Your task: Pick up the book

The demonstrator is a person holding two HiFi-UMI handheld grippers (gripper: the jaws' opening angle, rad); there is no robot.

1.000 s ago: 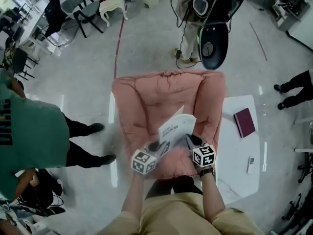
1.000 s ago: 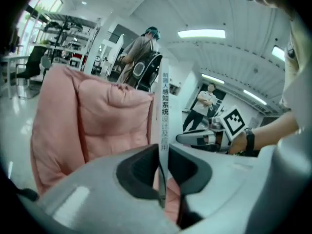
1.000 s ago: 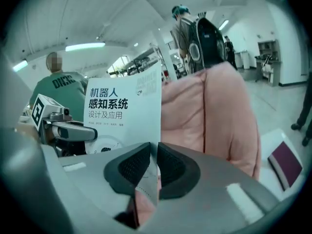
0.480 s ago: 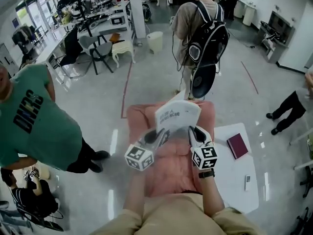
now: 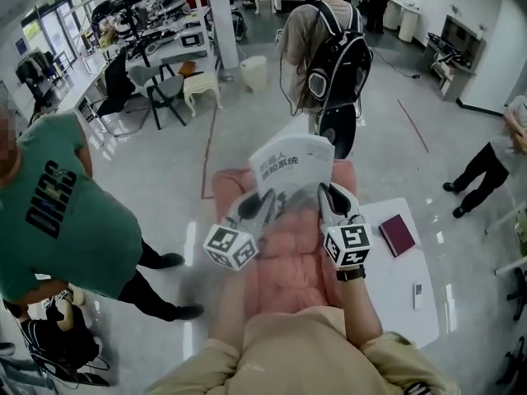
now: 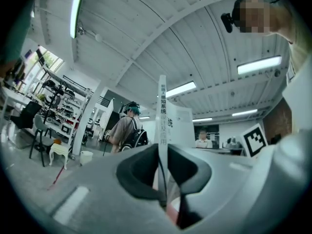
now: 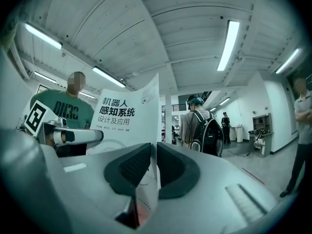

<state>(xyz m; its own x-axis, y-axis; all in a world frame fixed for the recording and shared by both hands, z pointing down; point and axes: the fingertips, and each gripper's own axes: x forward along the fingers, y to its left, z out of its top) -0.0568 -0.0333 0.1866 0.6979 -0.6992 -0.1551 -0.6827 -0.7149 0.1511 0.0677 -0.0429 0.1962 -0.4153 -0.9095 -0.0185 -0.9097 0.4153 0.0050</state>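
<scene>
The book (image 5: 288, 167) is a thin white paperback with dark print on its cover, held upright in the air above a pink armchair (image 5: 284, 266). My left gripper (image 5: 265, 206) is shut on its lower left edge. My right gripper (image 5: 324, 197) is shut on its lower right edge. In the left gripper view the book (image 6: 162, 112) shows edge-on, pinched between the jaws of the left gripper (image 6: 164, 152). In the right gripper view the cover (image 7: 124, 115) faces the camera and rises from the closed jaws of the right gripper (image 7: 154, 152).
A low white table (image 5: 394, 290) to the chair's right carries a maroon book (image 5: 397, 235) and a small remote (image 5: 419, 295). A person in a green shirt (image 5: 58, 216) stands close on the left. A person with a backpack (image 5: 329, 52) stands beyond the chair, and another person (image 5: 486, 163) at the far right.
Both grippers have risen together, lifting the book from just above the armchair's seat to well above it. The cover has tipped upright and the head view now looks further out.
</scene>
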